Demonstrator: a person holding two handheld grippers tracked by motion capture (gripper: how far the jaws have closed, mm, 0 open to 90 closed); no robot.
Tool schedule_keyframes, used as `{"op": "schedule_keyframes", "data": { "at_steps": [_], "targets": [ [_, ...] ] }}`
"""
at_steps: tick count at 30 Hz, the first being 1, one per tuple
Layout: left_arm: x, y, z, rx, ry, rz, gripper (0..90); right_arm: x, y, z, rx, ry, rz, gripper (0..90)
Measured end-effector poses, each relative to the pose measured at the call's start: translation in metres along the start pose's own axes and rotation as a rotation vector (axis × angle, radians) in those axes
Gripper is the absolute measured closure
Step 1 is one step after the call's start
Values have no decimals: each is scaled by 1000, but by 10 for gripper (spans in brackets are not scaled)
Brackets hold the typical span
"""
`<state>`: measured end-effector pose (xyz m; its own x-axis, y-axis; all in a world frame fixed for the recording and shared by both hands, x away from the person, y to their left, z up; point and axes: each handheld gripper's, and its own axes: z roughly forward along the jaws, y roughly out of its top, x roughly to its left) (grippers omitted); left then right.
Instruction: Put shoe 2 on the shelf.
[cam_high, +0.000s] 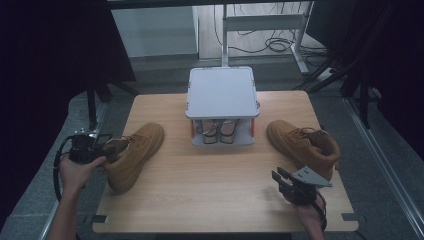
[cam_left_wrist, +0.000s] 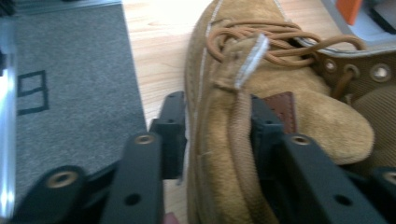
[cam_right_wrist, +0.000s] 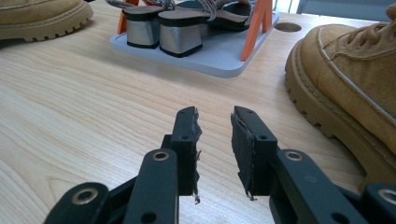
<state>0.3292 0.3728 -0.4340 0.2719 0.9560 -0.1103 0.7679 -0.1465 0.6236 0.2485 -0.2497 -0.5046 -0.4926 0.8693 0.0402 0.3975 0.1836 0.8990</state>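
Observation:
A tan suede boot (cam_high: 135, 155) lies at the table's left, toe pointing away. My left gripper (cam_high: 107, 145) is shut on the padded collar at its heel. In the left gripper view the two black jaws of my left gripper (cam_left_wrist: 217, 107) press on either side of that collar of the boot (cam_left_wrist: 280, 93), just below the pull tab (cam_left_wrist: 245, 60). The matching boot (cam_high: 302, 142) stands at the right. My right gripper (cam_high: 280, 175) hovers over the wood in front of it, open. Nothing lies between the jaws of my right gripper (cam_right_wrist: 215, 114), and the boot (cam_right_wrist: 355, 60) is to their right.
A small grey two-tier rack (cam_high: 222, 92) with orange posts stands at the table's far middle, with a pair of block-heeled sandals (cam_right_wrist: 173, 28) on its lower shelf. The wooden table (cam_high: 200, 190) has bare room in the middle. Grey floor surrounds it.

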Motion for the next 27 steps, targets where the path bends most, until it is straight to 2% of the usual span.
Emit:
{"op": "schedule_keyframes", "data": {
  "at_steps": [1,4,9,12,13,15,18,21,22,24,27],
  "targets": [
    [0,0,0,1,-6,-3,713,-1,1,0,-3,-5,-2,703],
    [0,0,0,0,-2,-14,738,-3,7,-6,-23,-34,-9,702],
    [-2,0,0,1,-1,-17,749,-17,37,-31,-89,-62,-3,656],
    [-2,0,0,-2,-2,-21,751,-34,62,-47,-91,-93,-14,580],
    [-1,-1,0,-5,-4,-25,752,-42,71,-51,-89,-115,-18,553],
    [-1,-1,0,-7,-7,-29,753,-64,87,-57,-89,-186,-3,524],
    [-1,-1,0,-10,-6,-32,754,-104,103,-57,-46,-188,85,487],
    [-1,-2,0,-14,-9,-37,754,-135,109,-48,32,-206,117,467],
    [-1,-2,0,-16,-9,-38,754,-143,109,-45,55,-198,132,464],
    [-1,-2,0,-17,-6,-37,754,-156,106,-38,100,-177,155,463],
    [-1,-2,0,-15,-5,-35,755,-166,101,-28,153,-137,159,472]
  ]
}}
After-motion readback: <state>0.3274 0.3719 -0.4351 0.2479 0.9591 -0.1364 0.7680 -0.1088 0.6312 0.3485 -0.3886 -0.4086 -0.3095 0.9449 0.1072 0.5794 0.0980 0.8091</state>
